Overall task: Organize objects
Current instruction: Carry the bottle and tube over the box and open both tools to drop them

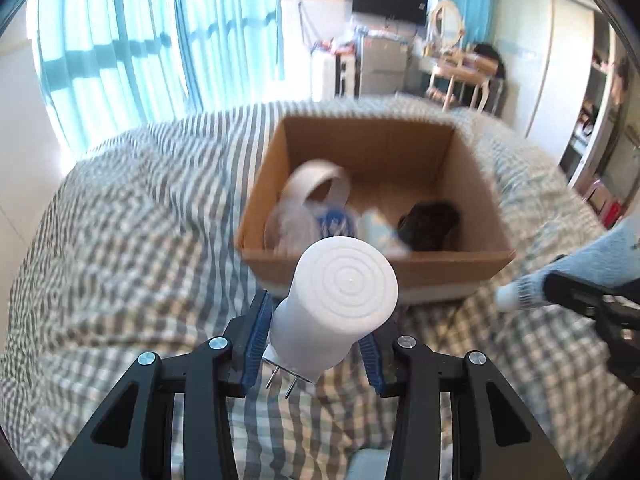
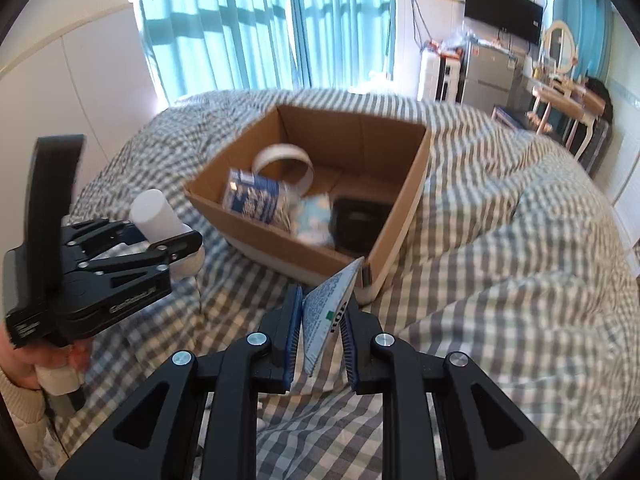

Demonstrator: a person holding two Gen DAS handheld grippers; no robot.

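Observation:
My left gripper (image 1: 322,330) is shut on a white cylindrical plug adapter (image 1: 340,304), with its two metal prongs pointing down, held above the bed in front of an open cardboard box (image 1: 372,266). In the right wrist view my right gripper (image 2: 324,308) is shut on a flat blue-and-white printed packet (image 2: 326,312), close to the box's (image 2: 404,208) near corner. The left gripper (image 2: 168,240) with the white adapter (image 2: 154,212) shows at the left. Inside the box lie a white tape roll (image 2: 284,160), a blue patterned packet (image 2: 256,196), a light-blue item (image 2: 316,216) and a black object (image 2: 356,220).
The box rests on a bed covered with a grey-and-white striped and checked quilt (image 2: 500,260). Blue curtains (image 2: 248,28) hang behind it. A wall TV (image 2: 504,8), a fridge (image 2: 488,72) and a dressing table (image 2: 560,96) stand at the back right. A hand (image 2: 44,360) holds the left gripper's handle.

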